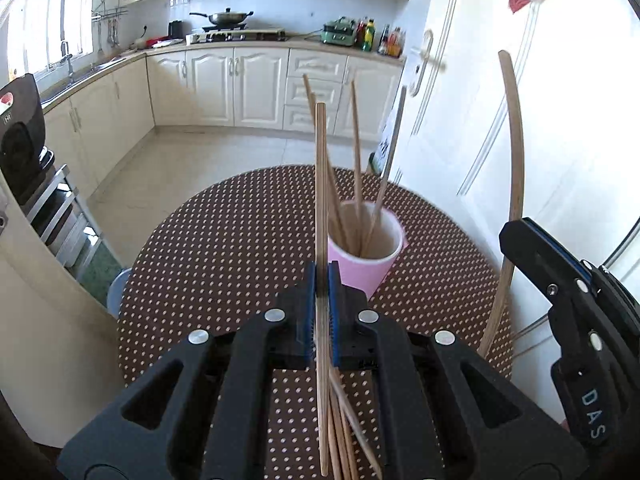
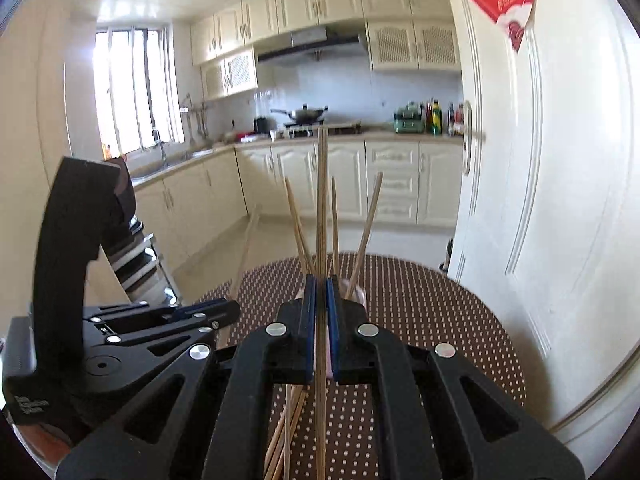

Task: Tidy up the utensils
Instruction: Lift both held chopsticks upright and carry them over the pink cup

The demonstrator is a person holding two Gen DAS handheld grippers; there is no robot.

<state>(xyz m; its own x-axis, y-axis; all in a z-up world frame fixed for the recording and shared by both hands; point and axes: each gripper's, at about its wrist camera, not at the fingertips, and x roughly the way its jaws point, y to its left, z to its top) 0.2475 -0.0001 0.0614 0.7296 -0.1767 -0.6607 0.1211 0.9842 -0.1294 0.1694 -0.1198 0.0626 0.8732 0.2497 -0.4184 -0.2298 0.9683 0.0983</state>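
Left gripper clamped tight on one wooden chopstick, stick upright, lifted above the dotted round table. Right gripper likewise closed on a single chopstick. Pink cup stands toward the table's far edge, holding four chopsticks. Loose chopsticks lie near the table's near edge, under the grippers.
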